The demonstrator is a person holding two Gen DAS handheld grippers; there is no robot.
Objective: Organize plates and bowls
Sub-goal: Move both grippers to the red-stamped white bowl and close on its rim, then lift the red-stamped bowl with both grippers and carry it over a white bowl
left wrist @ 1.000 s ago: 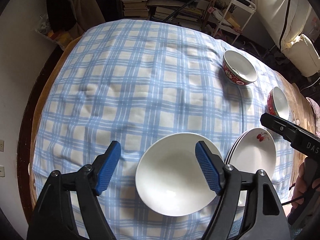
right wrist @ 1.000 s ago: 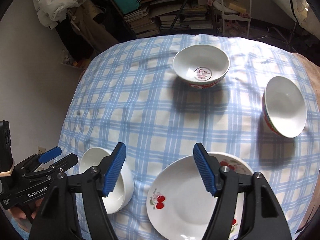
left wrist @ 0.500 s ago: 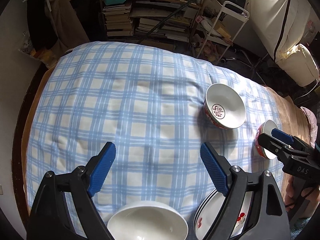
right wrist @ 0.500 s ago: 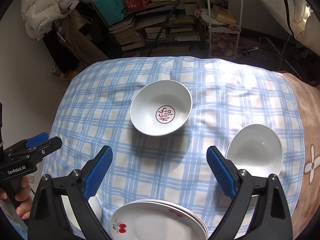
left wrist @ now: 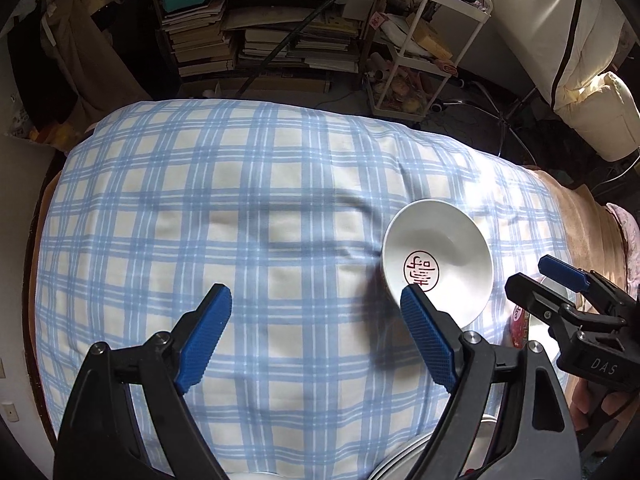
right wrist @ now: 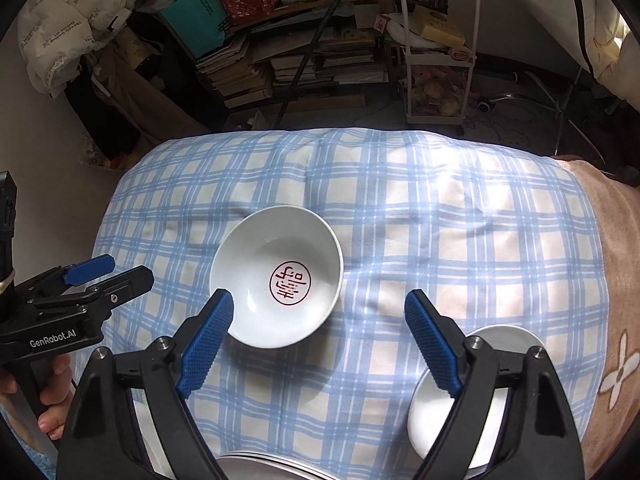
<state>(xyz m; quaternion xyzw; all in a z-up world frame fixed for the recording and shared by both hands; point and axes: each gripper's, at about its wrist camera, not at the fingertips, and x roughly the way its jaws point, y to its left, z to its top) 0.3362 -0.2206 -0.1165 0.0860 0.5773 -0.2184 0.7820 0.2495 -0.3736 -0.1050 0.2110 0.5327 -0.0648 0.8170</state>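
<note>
Since a second ago both grippers have travelled away from the near edge of the table: the plain white bowl that sat between the left gripper's fingers has dropped out under the bottom of its view, and the cherry plates have shrunk to a sliver there.

The left gripper (left wrist: 316, 330) stands wide, nothing between its blue pads, which hang over bare checked cloth (left wrist: 224, 216). Its right-hand pad overlaps the rim of the stamped bowl (left wrist: 438, 256) in the picture (whether it touches cannot be told). That bowl, white inside with a red round seal at its bottom, sits upright on the cloth toward the right.

The right gripper (right wrist: 320, 334) is also apart, its jaws closing a little at this moment, with only cloth between the pads; the stamped bowl (right wrist: 276, 276) lies just ahead of its left-hand finger. A second bowl (right wrist: 500, 344), white inside, rests partly hidden behind its right-hand finger near the cloth's edge, where a tan blanket (right wrist: 616, 260) shows. The stacked plates (right wrist: 264, 468) peek in at the bottom rim.

A hand (right wrist: 48, 392) grips the left gripper's handle. Beyond the table stand piled books (left wrist: 280, 36) and a white trolley (right wrist: 440, 52).
</note>
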